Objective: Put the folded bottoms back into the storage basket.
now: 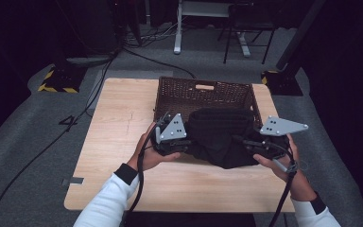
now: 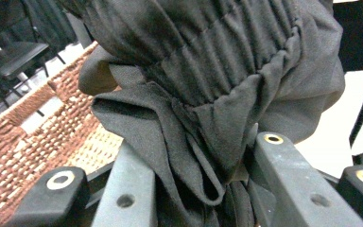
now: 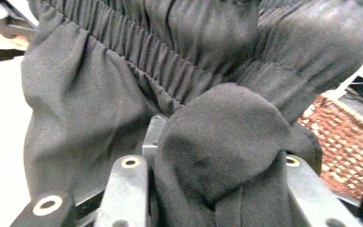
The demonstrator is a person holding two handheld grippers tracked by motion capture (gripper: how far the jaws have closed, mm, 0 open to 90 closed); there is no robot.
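A folded black garment [image 1: 222,135] with a gathered elastic waistband hangs between my two grippers, over the near rim of a brown wicker basket [image 1: 203,94]. My left gripper [image 1: 182,145] is shut on the garment's left side; in the left gripper view, bunched cloth [image 2: 203,142] is pinched between the jaws. My right gripper [image 1: 250,145] is shut on its right side, and folds of cloth [image 3: 217,142] bulge over the jaws in the right gripper view. The fingertips are hidden by fabric.
The basket stands at the far middle of a light wooden table [image 1: 118,137]. Cables [image 1: 75,123] run across the grey floor to the left. A chair [image 1: 246,28] and desk legs [image 1: 177,28] stand beyond the table. Yellow-black striped bases [image 1: 56,80] flank the far corners.
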